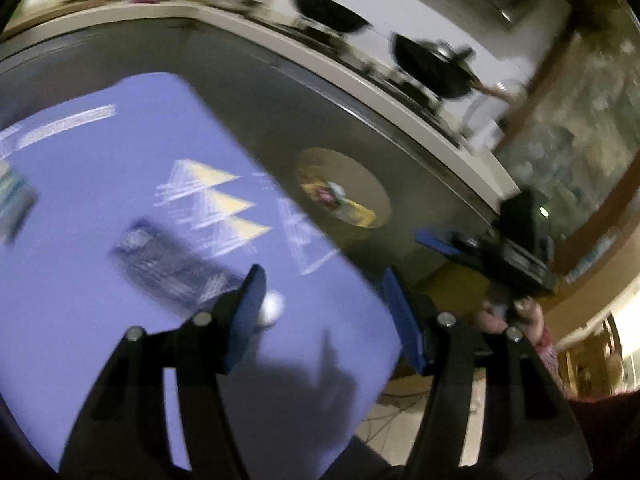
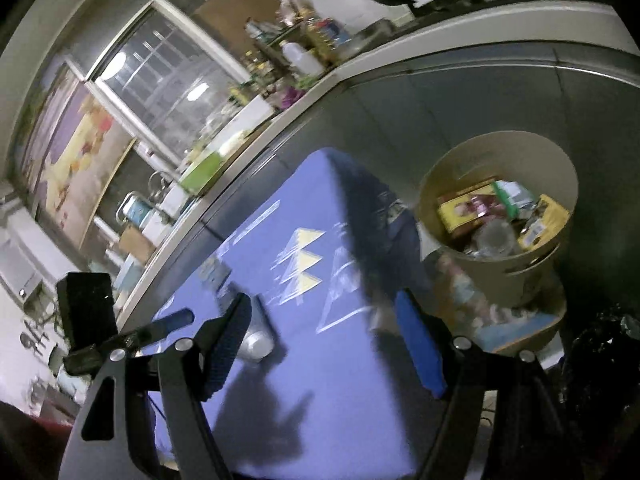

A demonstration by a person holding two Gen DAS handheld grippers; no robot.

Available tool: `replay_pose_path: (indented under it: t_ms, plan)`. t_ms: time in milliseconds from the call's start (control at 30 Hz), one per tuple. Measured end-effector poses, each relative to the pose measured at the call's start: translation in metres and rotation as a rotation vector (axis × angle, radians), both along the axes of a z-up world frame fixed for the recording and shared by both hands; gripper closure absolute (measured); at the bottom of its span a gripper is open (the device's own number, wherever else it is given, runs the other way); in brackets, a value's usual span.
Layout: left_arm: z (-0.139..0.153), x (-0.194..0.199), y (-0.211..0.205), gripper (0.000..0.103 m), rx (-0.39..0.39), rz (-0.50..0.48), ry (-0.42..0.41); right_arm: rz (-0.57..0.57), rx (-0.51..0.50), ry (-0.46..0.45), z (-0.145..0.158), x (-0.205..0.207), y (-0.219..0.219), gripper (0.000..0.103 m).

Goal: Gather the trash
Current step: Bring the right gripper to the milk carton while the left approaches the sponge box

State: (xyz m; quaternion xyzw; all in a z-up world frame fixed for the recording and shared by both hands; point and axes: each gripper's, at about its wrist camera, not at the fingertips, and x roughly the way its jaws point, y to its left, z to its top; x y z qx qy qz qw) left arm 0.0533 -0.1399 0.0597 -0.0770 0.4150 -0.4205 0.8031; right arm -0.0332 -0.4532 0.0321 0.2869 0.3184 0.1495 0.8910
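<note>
A beige round bin (image 2: 516, 276) holds several boxes and wrappers; it stands beyond the right edge of the blue table (image 2: 304, 380). It shows smaller in the left wrist view (image 1: 372, 184). My left gripper (image 1: 324, 308) is open and empty above the blue table (image 1: 100, 312). A white crumpled ball (image 1: 272, 307) lies by its left finger, and a dark wrapper (image 1: 168, 264) lies further left. My right gripper (image 2: 324, 340) is open and empty over the table. A silvery cup-like object (image 2: 258, 344) lies by its left finger.
A grey cabinet front (image 1: 256, 80) and white counter with black woks (image 1: 328, 12) run behind the table. Another wrapper (image 1: 12, 196) lies at the table's left edge. The other gripper (image 2: 92, 320) shows at the left of the right wrist view. A black bag (image 2: 600, 360) sits right of the bin.
</note>
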Motion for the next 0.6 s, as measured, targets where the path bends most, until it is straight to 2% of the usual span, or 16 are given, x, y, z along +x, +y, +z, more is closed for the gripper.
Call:
replay_pose_path:
  t_ms: [133, 267, 400, 500, 600]
  plan:
    - [-0.007, 0.006, 0.059, 0.044, -0.017, 0.131, 0.036, 0.079, -0.023, 0.002, 0.002, -0.008, 0.048, 0.032]
    - [-0.009, 0.005, 0.119, 0.044, -0.023, 0.272, 0.03, 0.199, 0.034, 0.018, -0.011, -0.009, 0.11, 0.032]
    - [-0.008, 0.003, 0.17, 0.044, -0.001, 0.402, 0.01, 0.178, -0.107, -0.019, -0.009, -0.004, 0.162, 0.032]
    - [-0.003, 0.008, 0.217, 0.044, 0.026, 0.553, -0.008, 0.111, -0.235, -0.051, -0.002, 0.005, 0.175, 0.032]
    - [0.001, 0.027, 0.256, 0.044, 0.05, 0.696, 0.023, 0.124, -0.286, -0.047, -0.001, 0.017, 0.185, 0.032]
